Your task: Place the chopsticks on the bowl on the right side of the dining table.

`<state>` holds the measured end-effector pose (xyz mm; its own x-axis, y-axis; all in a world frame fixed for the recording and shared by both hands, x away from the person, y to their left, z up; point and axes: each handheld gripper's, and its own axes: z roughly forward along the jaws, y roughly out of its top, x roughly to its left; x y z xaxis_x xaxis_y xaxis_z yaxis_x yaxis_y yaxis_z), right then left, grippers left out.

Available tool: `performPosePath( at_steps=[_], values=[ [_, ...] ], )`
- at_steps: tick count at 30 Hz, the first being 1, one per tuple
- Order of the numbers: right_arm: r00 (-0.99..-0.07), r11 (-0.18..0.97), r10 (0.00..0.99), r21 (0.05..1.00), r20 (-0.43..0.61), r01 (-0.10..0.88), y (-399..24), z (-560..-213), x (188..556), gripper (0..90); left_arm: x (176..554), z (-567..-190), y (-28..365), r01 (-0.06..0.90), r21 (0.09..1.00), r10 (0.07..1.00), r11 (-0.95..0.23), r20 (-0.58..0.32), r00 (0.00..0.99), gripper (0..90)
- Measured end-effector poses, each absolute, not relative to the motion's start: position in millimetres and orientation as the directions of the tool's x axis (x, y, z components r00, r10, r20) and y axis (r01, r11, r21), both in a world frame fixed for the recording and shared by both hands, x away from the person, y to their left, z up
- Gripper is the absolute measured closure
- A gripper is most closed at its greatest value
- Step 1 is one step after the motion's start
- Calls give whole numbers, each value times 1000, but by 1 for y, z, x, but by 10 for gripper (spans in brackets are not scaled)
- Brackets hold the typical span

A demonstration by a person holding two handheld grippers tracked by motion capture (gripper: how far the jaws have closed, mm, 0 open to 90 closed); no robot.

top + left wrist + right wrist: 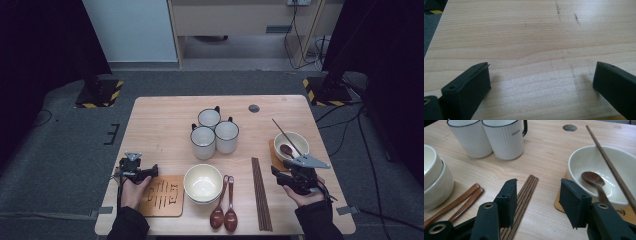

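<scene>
On the table point(544, 157), a mug point(504, 138) reads "CAMCOM".

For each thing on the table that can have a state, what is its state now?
left gripper: open, nothing between the jaws.
right gripper: open, empty, above the chopstick bundle.
bowl on the right: upright on a coaster, holds a spoon and one chopstick.
stacked bowls: upright, empty.
three mugs: upright, close together.
two spoons: lying side by side.
</scene>
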<state>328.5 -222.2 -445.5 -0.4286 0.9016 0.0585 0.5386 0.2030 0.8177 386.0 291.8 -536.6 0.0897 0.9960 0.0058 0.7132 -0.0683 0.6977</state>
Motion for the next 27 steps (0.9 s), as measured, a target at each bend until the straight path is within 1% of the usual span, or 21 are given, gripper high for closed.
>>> performPosePath(
  at_steps=[11, 19, 27],
  values=[
    [-436, 221, 898, 796, 59, 564, -217, -459, 325, 483, 386, -537, 292, 713, 698, 996, -69, 6, 90, 4],
    [-455, 256, 890, 784, 37, 565, -210, -468, 323, 474, 386, -537, 292, 713, 698, 996, -68, 6, 90, 3],
    [-454, 255, 890, 775, 46, 578, -210, -475, 325, 475, 386, -537, 292, 713, 698, 996, -68, 6, 90, 4]
  ],
)
